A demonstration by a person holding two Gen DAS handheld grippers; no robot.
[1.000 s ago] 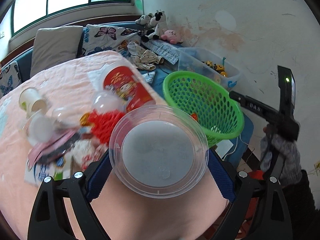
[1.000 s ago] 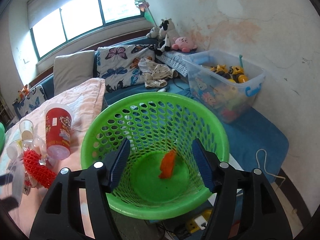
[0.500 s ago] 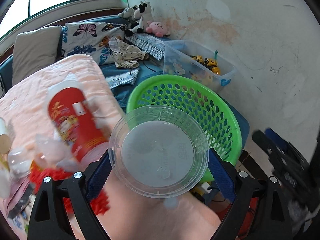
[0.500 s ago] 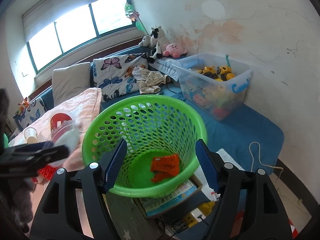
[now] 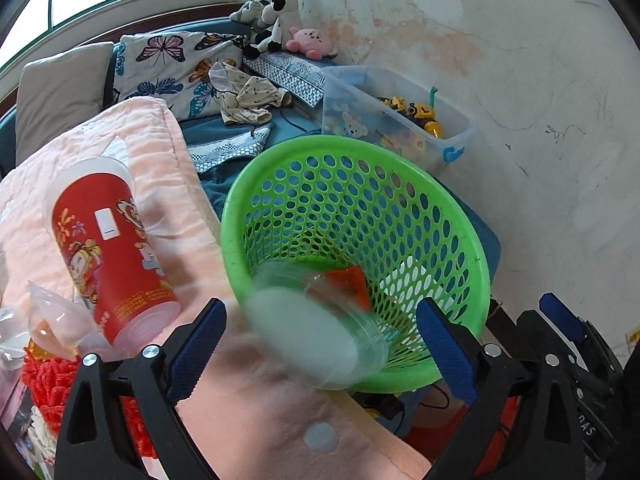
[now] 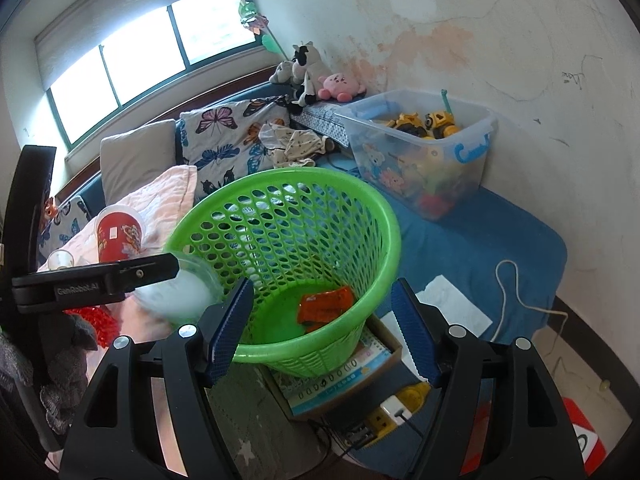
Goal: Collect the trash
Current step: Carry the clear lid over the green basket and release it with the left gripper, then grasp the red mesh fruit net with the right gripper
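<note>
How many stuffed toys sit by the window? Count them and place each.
3, though more may be hidden: a cow standing on the ledge, a grey plush at its left, a pink plush at its right by the wall.

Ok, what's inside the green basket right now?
The green basket holds a crumpled orange-red wrapper on its floor. The clear plastic cup, blurred, is at the near rim, seemingly dropping in. The floor's near part is hidden by the rim.
</note>
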